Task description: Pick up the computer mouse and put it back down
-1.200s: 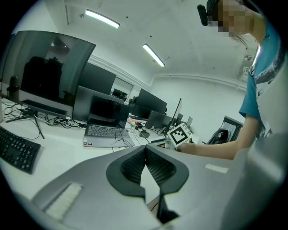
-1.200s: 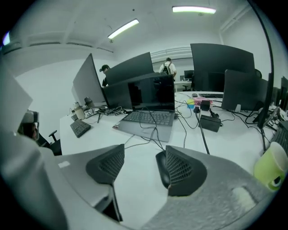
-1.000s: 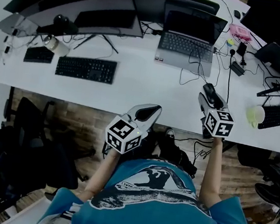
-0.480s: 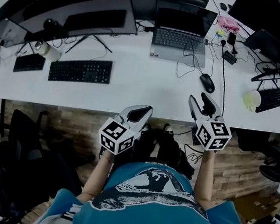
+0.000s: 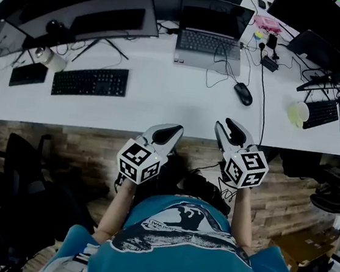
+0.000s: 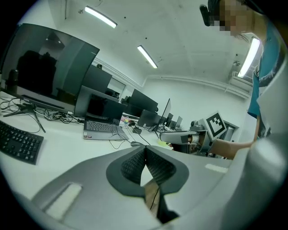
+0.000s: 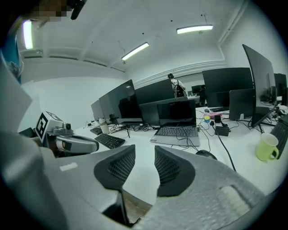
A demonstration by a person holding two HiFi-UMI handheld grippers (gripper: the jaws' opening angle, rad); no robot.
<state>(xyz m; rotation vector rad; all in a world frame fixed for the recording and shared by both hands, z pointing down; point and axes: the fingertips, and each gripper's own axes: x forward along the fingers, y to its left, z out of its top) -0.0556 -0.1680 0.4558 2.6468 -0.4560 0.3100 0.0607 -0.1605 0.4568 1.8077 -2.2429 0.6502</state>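
1 long white worktop [image 5: 161,109] carries everything here. On it stands an open laptop [image 5: 209,42], and in front of the laptop, a little to its right, lies the black computer mouse [image 5: 243,93], flat on the surface and touched by nothing.

2 claws hang at the near edge of the worktop, well apart from the mouse. The right claw [image 5: 227,128] is the nearer 1; its jaws are narrowing at this moment, with nothing between them. The left claw [image 5: 172,131] has its pads pressed together and is also empty.

I judge that the mouse rests where it belongs, so a good finish is only to hold both claws off it. If a pick is wanted, the right claw should first open wider than the mouse. It should then come in low along the 2 sides and avoid the black cable [image 5: 262,103] just beside the mouse.
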